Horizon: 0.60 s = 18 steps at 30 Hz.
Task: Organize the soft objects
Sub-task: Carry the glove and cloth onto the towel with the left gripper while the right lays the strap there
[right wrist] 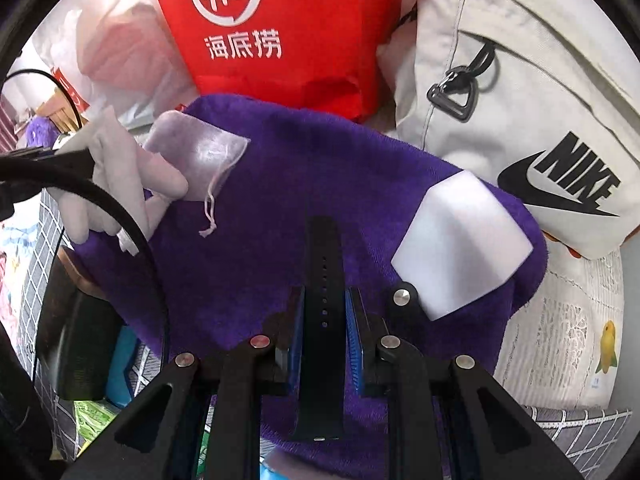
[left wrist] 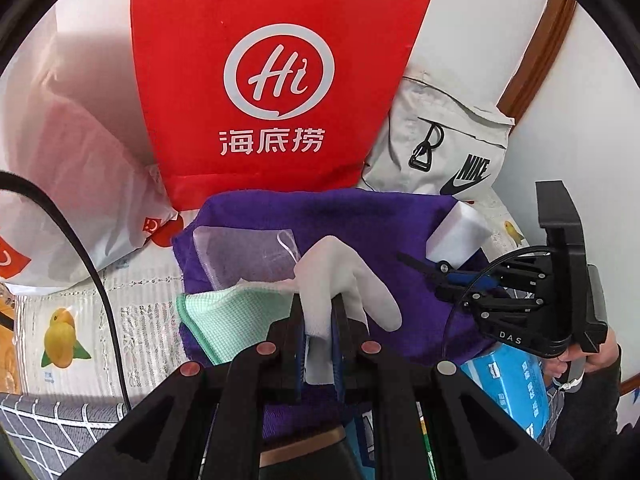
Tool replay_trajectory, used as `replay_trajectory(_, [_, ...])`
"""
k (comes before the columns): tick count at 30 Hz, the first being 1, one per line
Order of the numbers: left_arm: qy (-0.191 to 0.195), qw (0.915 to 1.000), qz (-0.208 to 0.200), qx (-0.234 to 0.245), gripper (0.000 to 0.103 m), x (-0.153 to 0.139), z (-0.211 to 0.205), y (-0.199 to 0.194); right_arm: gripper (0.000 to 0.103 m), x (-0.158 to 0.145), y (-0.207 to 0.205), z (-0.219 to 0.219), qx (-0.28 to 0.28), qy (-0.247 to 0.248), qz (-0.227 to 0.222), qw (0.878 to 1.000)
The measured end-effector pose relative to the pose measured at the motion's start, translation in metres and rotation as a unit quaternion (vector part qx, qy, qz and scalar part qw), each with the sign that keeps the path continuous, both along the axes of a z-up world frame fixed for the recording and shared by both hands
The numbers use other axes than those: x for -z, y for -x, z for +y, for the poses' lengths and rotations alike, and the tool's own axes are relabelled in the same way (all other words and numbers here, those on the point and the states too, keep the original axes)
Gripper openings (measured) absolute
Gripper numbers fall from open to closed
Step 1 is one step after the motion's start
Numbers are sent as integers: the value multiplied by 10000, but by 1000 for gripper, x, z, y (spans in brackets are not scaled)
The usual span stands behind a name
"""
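The left gripper [left wrist: 318, 320] is pinching a floppy white glove [left wrist: 340, 276] above the purple towel [left wrist: 380, 224], and the right gripper [right wrist: 324, 312] is clamping a black watch strap [right wrist: 323, 280], so either soft thing could be slipping out if its jaws are loosening.

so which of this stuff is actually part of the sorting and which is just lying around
In the job:
- white glove, gripped by left gripper
- black strap, gripped by right gripper
- purple towel
- mesh pouch
- white sponge
- green cloth

Lying about:
- red bag
- Nike bag
- blue box
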<state>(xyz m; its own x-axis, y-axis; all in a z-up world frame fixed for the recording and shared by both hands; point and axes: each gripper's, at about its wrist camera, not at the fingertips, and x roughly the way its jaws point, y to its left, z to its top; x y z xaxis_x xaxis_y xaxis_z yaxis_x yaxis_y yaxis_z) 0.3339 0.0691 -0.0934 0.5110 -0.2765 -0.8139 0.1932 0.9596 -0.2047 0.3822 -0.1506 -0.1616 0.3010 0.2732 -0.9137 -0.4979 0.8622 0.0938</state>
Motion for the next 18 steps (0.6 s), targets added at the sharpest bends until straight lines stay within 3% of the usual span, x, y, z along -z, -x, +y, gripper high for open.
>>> replay_trajectory(11, [-68,9999,152,23,11,7,-9,-22,20,18,-13,7,-93,79,276,9995])
replay_trajectory(18, [-43,9996,273,-1,11,16,-17,-38,32,5,-9,-5,-16,-159,110,9998])
